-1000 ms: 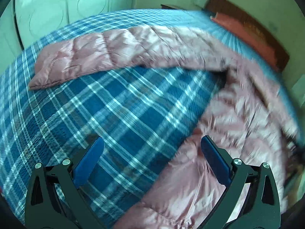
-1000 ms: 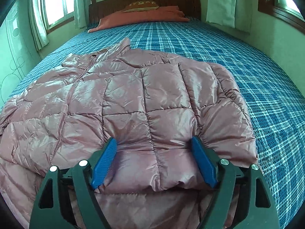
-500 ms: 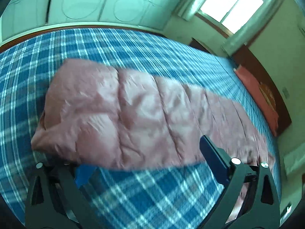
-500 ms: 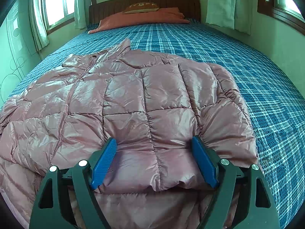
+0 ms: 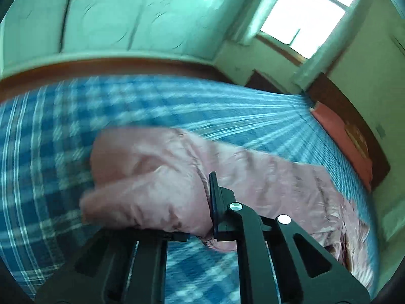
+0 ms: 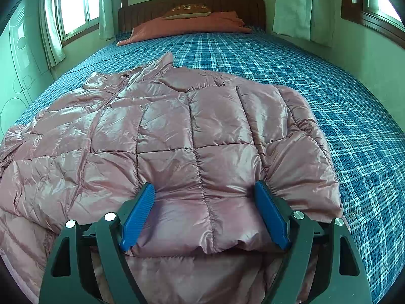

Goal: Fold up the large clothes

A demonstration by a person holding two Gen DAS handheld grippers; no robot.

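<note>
A pink quilted down jacket (image 6: 177, 131) lies spread on the blue plaid bed (image 6: 354, 116). In the right wrist view its right sleeve is folded over the body. My right gripper (image 6: 205, 212) is open, its blue pads (image 6: 138, 212) straddling the folded sleeve's cuff end. In the left wrist view my left gripper (image 5: 202, 202) is shut on the cuff end of the jacket's other sleeve (image 5: 157, 177), which bunches over the left finger and hides it. The sleeve is lifted off the bed. That view is motion-blurred.
An orange pillow (image 6: 187, 24) and a brown cushion (image 6: 188, 10) lie at the wooden headboard (image 6: 192, 2). Windows with curtains are on both sides. A pale wardrobe wall (image 5: 126, 20) stands beyond the bed's left edge in the left wrist view.
My left gripper swung left from the jacket body to the outstretched sleeve, closed on its cuff end and lifted it. The right gripper stayed open over the folded sleeve.
</note>
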